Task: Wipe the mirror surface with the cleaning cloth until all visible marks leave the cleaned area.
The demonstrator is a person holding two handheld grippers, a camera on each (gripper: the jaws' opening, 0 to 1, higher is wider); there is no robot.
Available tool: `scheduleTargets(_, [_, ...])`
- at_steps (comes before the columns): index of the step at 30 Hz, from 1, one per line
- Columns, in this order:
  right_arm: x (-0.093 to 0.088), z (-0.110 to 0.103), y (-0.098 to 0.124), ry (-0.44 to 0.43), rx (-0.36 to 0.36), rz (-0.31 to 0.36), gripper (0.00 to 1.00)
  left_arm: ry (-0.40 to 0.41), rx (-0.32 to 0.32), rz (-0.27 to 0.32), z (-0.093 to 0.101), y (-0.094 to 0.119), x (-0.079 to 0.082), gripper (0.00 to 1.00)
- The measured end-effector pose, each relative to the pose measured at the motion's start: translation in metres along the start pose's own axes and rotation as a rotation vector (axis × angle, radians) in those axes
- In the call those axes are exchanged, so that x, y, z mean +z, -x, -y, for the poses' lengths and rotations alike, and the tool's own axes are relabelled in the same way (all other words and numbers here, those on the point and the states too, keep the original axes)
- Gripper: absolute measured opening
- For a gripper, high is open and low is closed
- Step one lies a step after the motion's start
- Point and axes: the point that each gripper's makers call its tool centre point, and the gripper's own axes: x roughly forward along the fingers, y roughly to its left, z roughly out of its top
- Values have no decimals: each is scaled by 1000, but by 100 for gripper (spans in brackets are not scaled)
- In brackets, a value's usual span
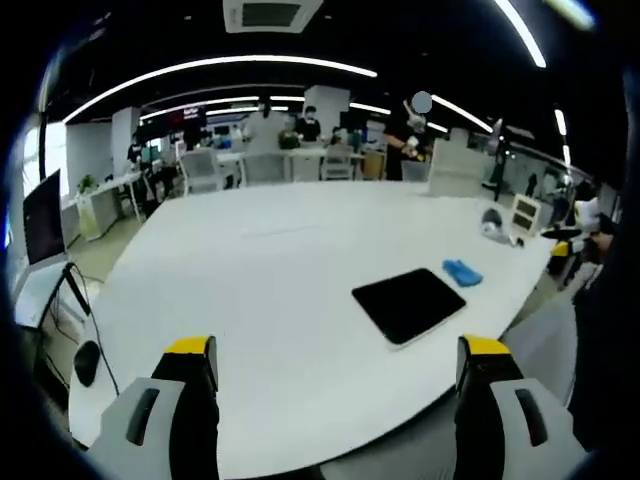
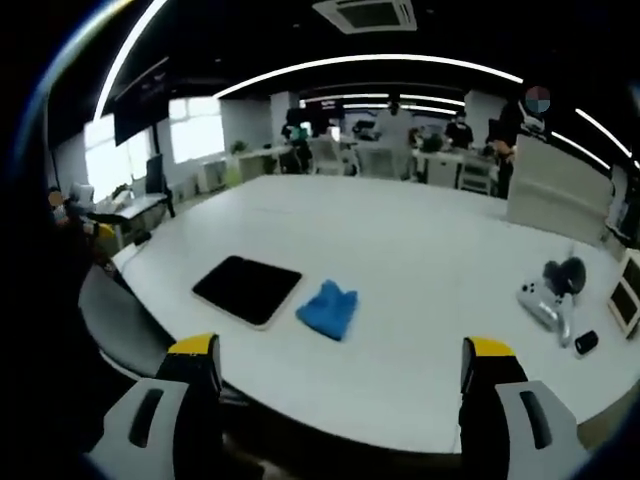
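Wiping not yet begun. Left gripper (image 1: pixel 335 375) and right gripper (image 2: pixel 340 375) hover with jaws released, empty. Mirror (image 2: pixel 247 290) lies on the white surface (image 2: pixel 420 270), apparently dark-faced; cleaning cloth (image 2: pixel 329 308) just beside, at its three o'clock. Next: grasp the cloth.

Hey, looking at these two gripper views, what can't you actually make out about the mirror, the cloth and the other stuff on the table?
- Marks on the mirror: its surface reads plain dark in both views, too small to tell.
- Cleaning cloth: a small blue lump in the left gripper view; folds unreadable.
- White device near the table's far edge: too blurred to identify.
- Left tongs and right tongs: only the jaw tips rise from the bottom edge, set wide apart.
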Motion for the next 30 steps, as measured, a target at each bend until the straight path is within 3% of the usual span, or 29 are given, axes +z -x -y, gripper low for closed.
scheduleTargets(2, [-1, -3, -1, 14, 6, -7, 100, -49, 3, -9, 2, -3, 0, 99])
scheduleTargets(3, [-3, -3, -1, 20, 8, -15, 100, -95, 17, -22, 7, -4, 7, 99])
scheduleTargets(8, [-8, 2, 2, -12, -14, -35, 100, -70, 25, -23, 8, 5, 10, 99])
scheduleTargets(14, [0, 6, -1, -20, -34, -22, 100, -72, 54, -42, 6, 12, 2, 99])
scheduleTargets(18, [0, 1, -4, -55, -23, -32, 100, -57, 53, -25, 7, 12, 5, 99])
scheduleTargets(20, [1, -1, -6, -50, -19, -32, 100, -53, 54, 13, 9, 13, 15, 99])
scheduleTargets(22, [1, -2, -8, -40, -18, -34, 100, 0, 39, 67, 14, 14, 27, 99])
scheduleTargets(25, [-2, -3, -14, -34, -13, -40, 100, -12, 49, 69, 17, 16, 34, 99])
scheduleTargets(30, [5, 1, -18, -73, -35, 5, 98, -20, 58, 55, 15, 22, 32, 99])
